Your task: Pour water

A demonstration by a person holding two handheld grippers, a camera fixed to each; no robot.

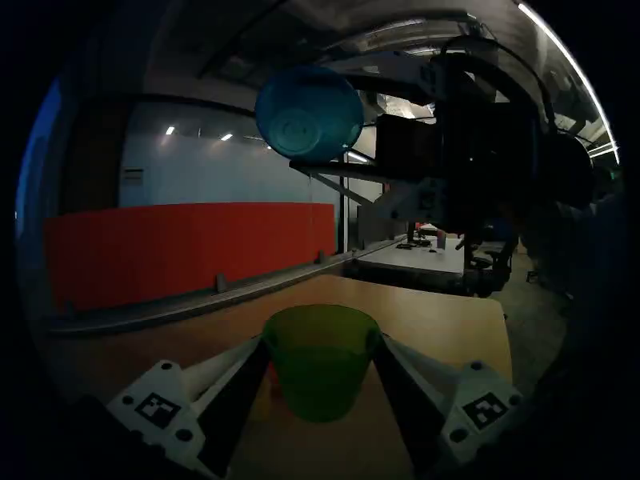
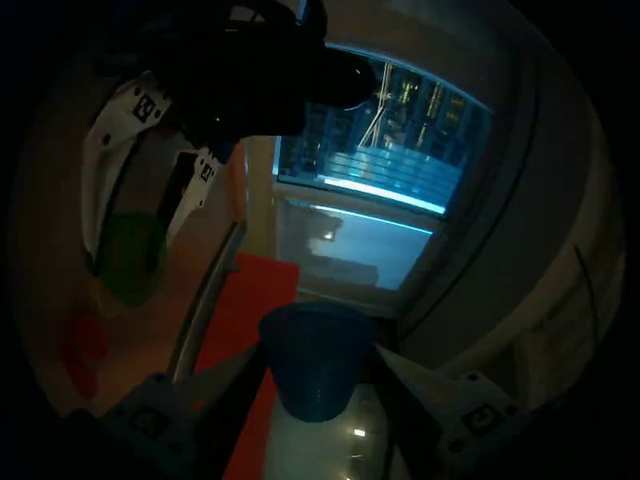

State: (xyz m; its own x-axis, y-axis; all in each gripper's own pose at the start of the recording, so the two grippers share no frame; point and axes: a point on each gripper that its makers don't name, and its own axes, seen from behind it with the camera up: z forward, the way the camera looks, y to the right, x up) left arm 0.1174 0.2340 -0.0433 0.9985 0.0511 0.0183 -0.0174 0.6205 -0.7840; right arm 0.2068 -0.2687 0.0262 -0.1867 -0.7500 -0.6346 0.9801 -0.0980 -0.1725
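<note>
In the left gripper view a translucent green cup (image 1: 322, 370) stands upright just above the wooden table (image 1: 448, 324), and my left gripper (image 1: 322, 376) is shut on it. High above hangs a blue cup (image 1: 309, 112), its bottom toward the camera, held by the other gripper's dark body (image 1: 480, 136). In the right gripper view my right gripper (image 2: 318, 372) is shut on that blue cup (image 2: 316, 364), and the view is rolled over sideways. The left gripper's white fingers (image 2: 108, 160) hold the green cup (image 2: 132, 256) at the upper left.
A red object (image 2: 84, 344) lies on the table beside the green cup, seen also as a red sliver (image 1: 274, 382). An orange-red partition (image 1: 192, 248) runs along the table's far edge. Desks and chairs (image 1: 448, 256) stand farther back. A window (image 2: 376, 160) glows blue.
</note>
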